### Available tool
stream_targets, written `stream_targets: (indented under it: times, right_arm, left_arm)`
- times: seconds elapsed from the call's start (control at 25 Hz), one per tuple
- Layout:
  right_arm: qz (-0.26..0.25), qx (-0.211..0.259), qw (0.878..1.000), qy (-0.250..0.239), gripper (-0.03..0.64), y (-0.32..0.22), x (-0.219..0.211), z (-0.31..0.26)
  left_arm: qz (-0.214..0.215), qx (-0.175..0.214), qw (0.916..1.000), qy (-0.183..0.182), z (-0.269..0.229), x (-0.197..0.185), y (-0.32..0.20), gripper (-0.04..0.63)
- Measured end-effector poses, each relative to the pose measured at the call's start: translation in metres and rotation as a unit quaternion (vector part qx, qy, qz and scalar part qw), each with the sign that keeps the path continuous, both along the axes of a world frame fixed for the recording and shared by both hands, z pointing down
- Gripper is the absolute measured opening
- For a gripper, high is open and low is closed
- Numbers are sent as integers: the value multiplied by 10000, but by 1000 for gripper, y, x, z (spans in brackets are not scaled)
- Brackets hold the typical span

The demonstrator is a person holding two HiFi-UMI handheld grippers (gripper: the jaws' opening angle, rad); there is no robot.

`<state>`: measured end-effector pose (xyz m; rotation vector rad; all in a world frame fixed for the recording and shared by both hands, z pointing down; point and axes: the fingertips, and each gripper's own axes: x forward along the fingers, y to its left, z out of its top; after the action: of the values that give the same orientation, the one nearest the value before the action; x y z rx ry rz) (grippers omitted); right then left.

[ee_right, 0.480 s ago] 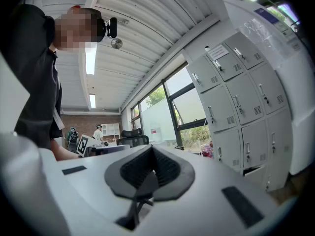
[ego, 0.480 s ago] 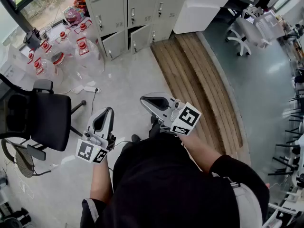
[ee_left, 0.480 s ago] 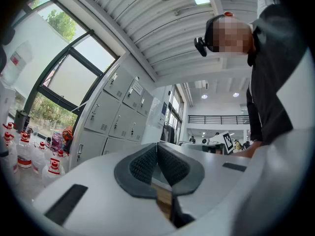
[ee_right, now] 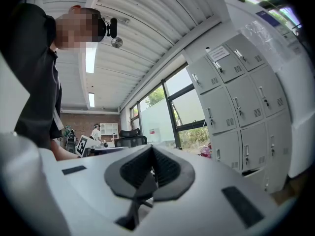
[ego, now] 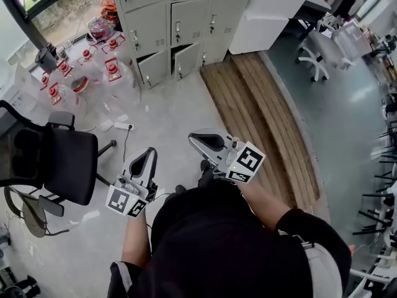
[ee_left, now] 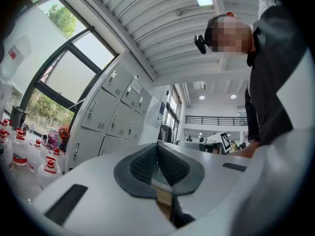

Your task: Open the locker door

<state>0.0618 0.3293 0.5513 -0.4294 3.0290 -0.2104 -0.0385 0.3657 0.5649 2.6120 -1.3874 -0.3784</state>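
At the far left of the head view a black office chair [ego: 56,157] stands on the grey floor [ego: 167,113]. Behind it is a group of clear plastic water bottles [ego: 111,70] with red caps, standing close together beside the window; whether there is liquid in them I cannot tell. A white power strip [ego: 123,126] lies on the floor near them.

The left gripper [ego: 149,151] is held low before the person, its jaws clenched together with nothing between them, as its own view [ee_left: 157,146] shows. The grey lockers [ego: 180,17] stand at the top, well apart from both grippers. In the lowest row two locker doors [ego: 152,67] hang a little ajar; the inside is dark and its content does not show. The other doors are closed.

The right gripper [ego: 193,139] is also clenched and empty [ee_right: 150,149], and points toward the lockers. Right of it lies a wooden platform [ego: 260,117], then a white cabinet [ego: 273,11] and a white office chair [ego: 322,48].

One upper door carries a paper label [ee_right: 218,53], too small to read. Each gripper cube bears black square markers.

Compared with the earlier frame, the lockers and bottles sit slightly lower in the head view, so more of the locker rows shows; both grippers keep nearly the same place and the same closed state
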Motion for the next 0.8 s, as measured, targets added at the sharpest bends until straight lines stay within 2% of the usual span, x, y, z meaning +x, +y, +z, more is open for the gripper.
stream_targets:
  times: [0.2, 0.48, 0.6, 0.8]
  right_arm:
    - [-18, -25, 10000, -51, 11, -2, -7, 0]
    - [-79, -158, 9996, 219, 11, -9, -8, 12]
    - [-112, -280, 9992, 249, 11, -30, -17, 15]
    - [-283, -249, 9993, 25, 11, -85, -45, 10]
  left_arm:
    - [-19, 21, 10000, 76, 2, -9, -3, 17]
    - [-44, -94, 9997, 225, 13, -19, -17, 17]
    - [-96, -150, 9995, 244, 10, -28, -34, 17]
    - [-224, -236, 9994, 126, 7, -47, -79, 17]
